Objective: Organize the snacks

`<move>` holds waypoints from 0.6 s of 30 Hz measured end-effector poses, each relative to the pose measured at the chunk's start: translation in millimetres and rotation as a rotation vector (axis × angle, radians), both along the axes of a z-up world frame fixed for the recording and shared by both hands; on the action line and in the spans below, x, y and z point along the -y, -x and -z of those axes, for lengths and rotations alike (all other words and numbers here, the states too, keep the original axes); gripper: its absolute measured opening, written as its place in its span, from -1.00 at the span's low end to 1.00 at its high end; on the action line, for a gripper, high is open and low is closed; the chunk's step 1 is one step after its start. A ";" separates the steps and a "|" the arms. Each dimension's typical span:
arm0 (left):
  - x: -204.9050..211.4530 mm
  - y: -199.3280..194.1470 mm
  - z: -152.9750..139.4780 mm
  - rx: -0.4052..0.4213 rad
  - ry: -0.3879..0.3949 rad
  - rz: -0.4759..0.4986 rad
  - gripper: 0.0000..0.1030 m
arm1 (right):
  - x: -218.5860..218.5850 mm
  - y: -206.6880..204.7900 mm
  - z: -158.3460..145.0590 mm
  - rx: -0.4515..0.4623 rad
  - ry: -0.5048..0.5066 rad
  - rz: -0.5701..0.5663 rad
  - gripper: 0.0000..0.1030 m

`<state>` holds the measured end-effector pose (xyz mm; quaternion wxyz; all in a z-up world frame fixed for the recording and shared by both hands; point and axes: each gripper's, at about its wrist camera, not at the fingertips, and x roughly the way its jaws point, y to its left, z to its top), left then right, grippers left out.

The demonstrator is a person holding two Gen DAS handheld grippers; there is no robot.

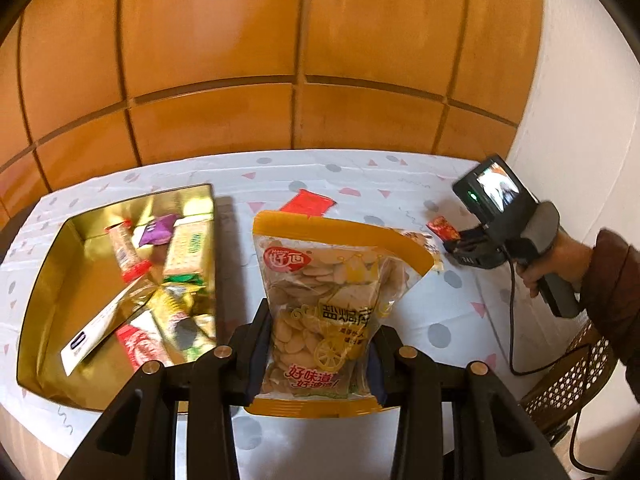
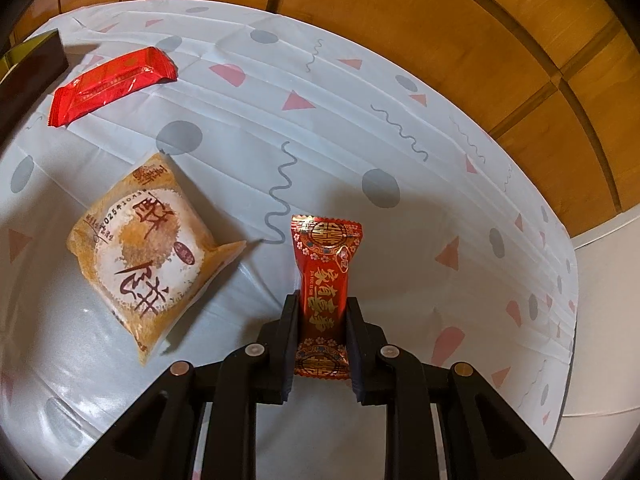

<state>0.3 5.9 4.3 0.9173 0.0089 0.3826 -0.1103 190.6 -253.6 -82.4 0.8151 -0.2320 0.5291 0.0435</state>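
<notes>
My left gripper [image 1: 320,332] is shut on a yellow-edged clear bag of pale seeds [image 1: 332,288] and holds it upright above the table, to the right of a gold tin [image 1: 52,280] that holds several wrapped snacks. My right gripper [image 2: 322,312] is shut on a small red and gold candy packet [image 2: 325,280] just above the cloth; it also shows in the left wrist view [image 1: 454,240] with that packet [image 1: 442,227]. A brown pastry packet [image 2: 148,248] and a red wrapper [image 2: 112,84] lie on the tablecloth to its left. The red wrapper also shows behind the bag [image 1: 308,202].
The table has a white cloth with pink and grey shapes [image 2: 360,140]. Wooden wall panels [image 1: 280,60] stand behind it and a white wall [image 1: 580,120] to the right. A wicker chair [image 1: 568,380] stands at the table's right edge. The tin's dark corner [image 2: 28,68] shows at far left.
</notes>
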 end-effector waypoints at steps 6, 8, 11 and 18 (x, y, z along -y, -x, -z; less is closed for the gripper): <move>-49.6 0.2 -9.3 -0.005 0.047 -0.113 -0.22 | 0.3 0.5 0.3 0.005 0.009 -0.011 -0.55; -70.4 1.1 -12.3 -0.005 0.057 -0.166 -0.22 | -0.7 1.3 0.3 0.007 0.015 -0.015 -0.55; -111.2 3.3 -15.6 -0.012 0.095 -0.269 -0.22 | -2.5 2.9 0.4 0.011 0.024 -0.021 -0.55; -179.4 13.0 -9.8 -0.035 0.117 -0.438 -0.22 | -5.5 5.9 -0.1 0.015 0.039 -0.032 -0.55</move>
